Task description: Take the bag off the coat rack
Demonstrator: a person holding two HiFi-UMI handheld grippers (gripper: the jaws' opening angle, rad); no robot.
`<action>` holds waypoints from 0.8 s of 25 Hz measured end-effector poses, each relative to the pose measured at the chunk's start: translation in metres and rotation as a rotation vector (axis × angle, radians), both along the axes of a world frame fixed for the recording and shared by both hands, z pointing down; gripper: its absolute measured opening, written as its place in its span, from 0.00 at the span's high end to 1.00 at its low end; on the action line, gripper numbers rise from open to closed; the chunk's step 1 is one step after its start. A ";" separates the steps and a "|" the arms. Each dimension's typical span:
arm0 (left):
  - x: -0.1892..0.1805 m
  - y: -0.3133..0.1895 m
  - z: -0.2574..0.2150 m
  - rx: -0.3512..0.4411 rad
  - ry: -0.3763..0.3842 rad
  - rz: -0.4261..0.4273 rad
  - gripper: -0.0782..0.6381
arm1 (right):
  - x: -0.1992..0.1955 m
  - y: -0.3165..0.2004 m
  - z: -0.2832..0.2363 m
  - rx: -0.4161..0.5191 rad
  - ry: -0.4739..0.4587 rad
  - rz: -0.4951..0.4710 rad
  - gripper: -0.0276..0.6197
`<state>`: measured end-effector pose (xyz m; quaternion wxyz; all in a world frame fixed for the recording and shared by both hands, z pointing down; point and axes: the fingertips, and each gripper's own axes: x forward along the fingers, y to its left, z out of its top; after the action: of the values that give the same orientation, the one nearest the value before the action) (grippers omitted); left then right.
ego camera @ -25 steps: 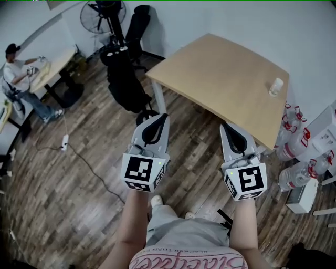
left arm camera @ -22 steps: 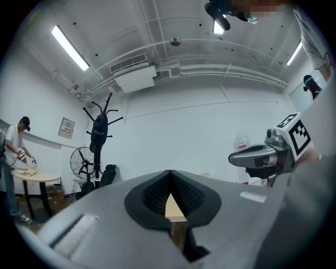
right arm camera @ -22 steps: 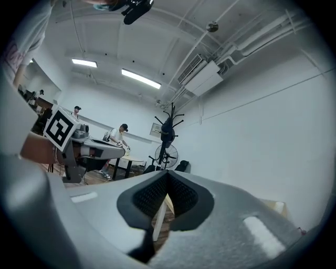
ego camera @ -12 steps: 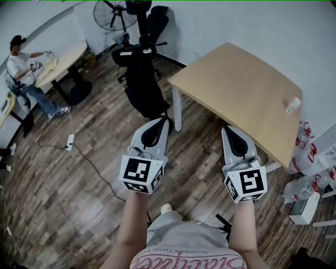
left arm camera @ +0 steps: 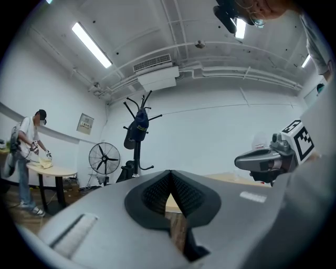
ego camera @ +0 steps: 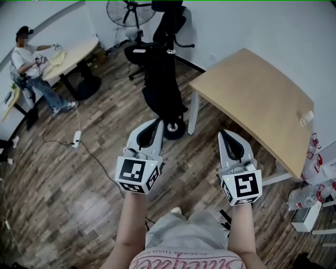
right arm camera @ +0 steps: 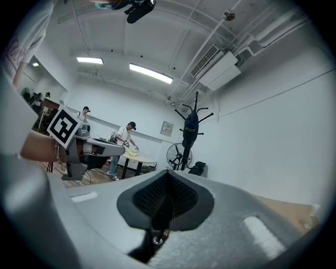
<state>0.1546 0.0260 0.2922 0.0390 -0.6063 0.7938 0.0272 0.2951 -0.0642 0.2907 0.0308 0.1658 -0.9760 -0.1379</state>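
Note:
A black coat rack point(ego camera: 167, 63) stands on the wood floor ahead of me, its round base point(ego camera: 172, 127) just beyond my left gripper. A dark bag point(left arm camera: 137, 130) hangs high on its pole in the left gripper view, and the same bag point(right arm camera: 190, 127) shows in the right gripper view. Dark stuff also hangs lower on the pole point(ego camera: 164, 92). My left gripper point(ego camera: 156, 125) is shut and holds nothing, short of the rack. My right gripper point(ego camera: 227, 137) is also shut and holds nothing, to the right near the table's leg.
A light wooden table point(ego camera: 252, 100) with a small cup point(ego camera: 305, 118) stands at the right. Water bottles point(ego camera: 304, 197) sit by the wall. A fan point(ego camera: 126, 10) and a black chair stand behind the rack. A person point(ego camera: 31, 58) works at a round table far left; a power strip point(ego camera: 76, 137) lies on the floor.
The coat rack and table have slid right and closer in the head view as I walk toward them. Both grippers stay shut and level in front of me.

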 end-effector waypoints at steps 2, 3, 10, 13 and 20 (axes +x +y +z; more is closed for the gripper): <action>-0.014 0.009 0.004 -0.001 0.010 -0.020 0.86 | -0.016 0.004 0.001 0.001 0.006 -0.018 0.95; -0.021 0.014 0.006 -0.005 0.014 -0.034 0.86 | -0.024 0.006 0.002 0.001 0.010 -0.029 0.95; -0.059 0.041 0.009 0.002 0.019 -0.132 0.86 | -0.067 0.010 0.001 0.003 0.010 -0.081 0.95; -0.075 0.052 0.011 -0.002 0.019 -0.177 0.86 | -0.085 0.007 0.001 -0.027 -0.010 -0.099 0.95; -0.106 0.065 0.011 -0.017 -0.017 -0.238 0.86 | -0.132 0.007 0.006 -0.102 -0.064 -0.162 0.95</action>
<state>0.0490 0.0909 0.3036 0.0435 -0.5083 0.8600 0.0105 0.1631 -0.0572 0.2965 -0.0031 0.0887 -0.9924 -0.0848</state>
